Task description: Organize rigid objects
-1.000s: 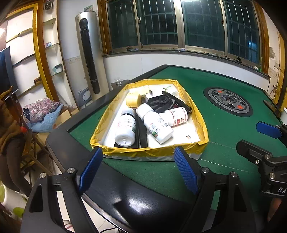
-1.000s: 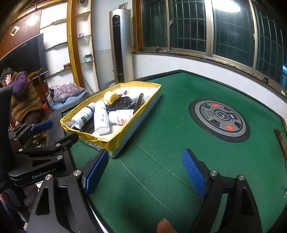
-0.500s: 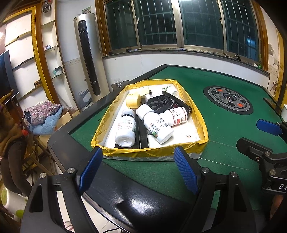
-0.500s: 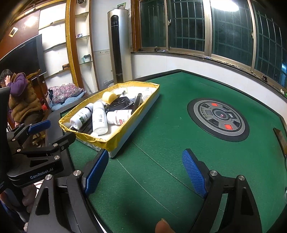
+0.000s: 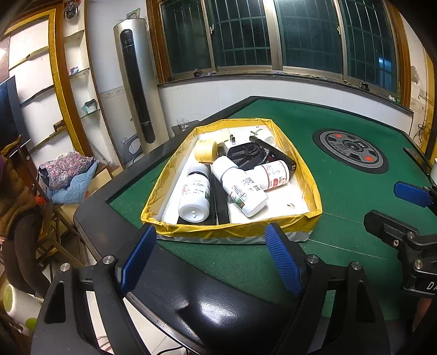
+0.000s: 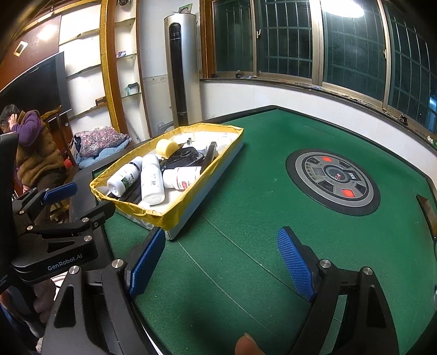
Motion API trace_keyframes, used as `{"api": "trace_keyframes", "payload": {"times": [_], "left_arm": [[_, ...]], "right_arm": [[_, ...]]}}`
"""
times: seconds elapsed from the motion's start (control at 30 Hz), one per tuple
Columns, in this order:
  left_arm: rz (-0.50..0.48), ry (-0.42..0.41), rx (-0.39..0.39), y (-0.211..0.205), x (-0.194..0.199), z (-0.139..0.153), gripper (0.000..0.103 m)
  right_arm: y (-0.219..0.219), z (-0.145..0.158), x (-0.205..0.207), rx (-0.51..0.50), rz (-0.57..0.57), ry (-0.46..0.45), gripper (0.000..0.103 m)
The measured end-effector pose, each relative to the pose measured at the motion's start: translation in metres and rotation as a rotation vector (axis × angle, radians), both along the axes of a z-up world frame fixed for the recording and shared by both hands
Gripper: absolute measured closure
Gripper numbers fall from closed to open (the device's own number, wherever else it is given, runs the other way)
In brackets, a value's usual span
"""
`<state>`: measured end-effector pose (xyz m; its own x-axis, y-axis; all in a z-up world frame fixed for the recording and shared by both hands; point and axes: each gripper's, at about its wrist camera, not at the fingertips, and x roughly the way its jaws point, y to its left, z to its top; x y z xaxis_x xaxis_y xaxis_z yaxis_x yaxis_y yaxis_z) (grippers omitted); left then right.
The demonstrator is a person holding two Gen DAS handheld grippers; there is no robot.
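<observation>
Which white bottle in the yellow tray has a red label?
The white plastic bottle with the red-banded label, lying rightmost against the black part; the other two carry green-printed labels.

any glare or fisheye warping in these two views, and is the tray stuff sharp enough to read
Left wrist view: a glare patch on the glossy black table rim, window frames bowed by the fisheye, bottle labels in the yellow-lined tray sharp but their print too small to read. Right wrist view: a ceiling light reflected in the window, dark corners, tray contents smaller but in focus.

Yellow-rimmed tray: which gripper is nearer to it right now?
Left. The left gripper sits open facing the tray's near rim; the right gripper hovers open over bare felt beside its corner.
</observation>
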<state>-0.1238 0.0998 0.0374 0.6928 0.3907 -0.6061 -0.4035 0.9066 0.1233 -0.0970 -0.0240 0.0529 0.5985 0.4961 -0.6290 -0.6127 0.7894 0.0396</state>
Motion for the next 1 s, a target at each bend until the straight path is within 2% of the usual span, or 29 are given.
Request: {"api": "trace_keyframes", "payload": {"times": [0.5, 0.87, 1.0], "left_arm": [[0.007, 0.007, 0.014, -0.0021, 0.0007, -0.0014, 0.02], [-0.007, 0.015, -0.045, 0.0057, -0.0002, -0.0014, 0.02], [-0.016, -0.002, -0.023, 0.0024, -0.0045, 0.0012, 0.02]], "right_arm": [[-0.0016, 0.0002, 0.0014, 0.004, -0.005, 0.009, 0.022], [-0.0017, 0.0013, 0.0021, 0.003, -0.009, 0.009, 0.022], [-0.0029, 0.0022, 0.0013, 0.005, -0.015, 0.006, 0.022]]}}
